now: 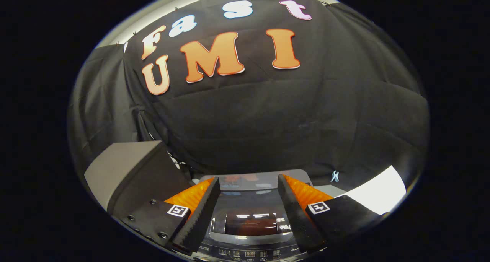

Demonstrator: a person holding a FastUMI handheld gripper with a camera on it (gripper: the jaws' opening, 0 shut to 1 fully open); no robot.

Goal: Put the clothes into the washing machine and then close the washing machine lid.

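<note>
In the gripper view, the gripper [249, 185] is seen held above the washing machine [250, 216], its two fingers spread wide apart with nothing held between them. Between and below the fingers the washing machine lid [250, 222] is seen; it appears to lie flat and shut, with a dark, glossy window in which lights are mirrored. Nearer than the lid, a control panel [249, 253] with small markings is made out at the machine's front edge.

No clothes can be made out here, and whether any already lie in the drum cannot be told through the window. The step in hand is judged to be either the very start, before the lid is raised and the clothes fetched, or the end, with the lid already closed; the frame alone does not settle it. If the start, the next move would call for the lid's front edge to be caught and lifted.

A grey box [126, 170] stands to the left of the machine, and a white sheet [379, 195] lies to the right.

The panel's writing is too small and blurred to be read. Square coded markers are fixed on the gripper's body.
</note>
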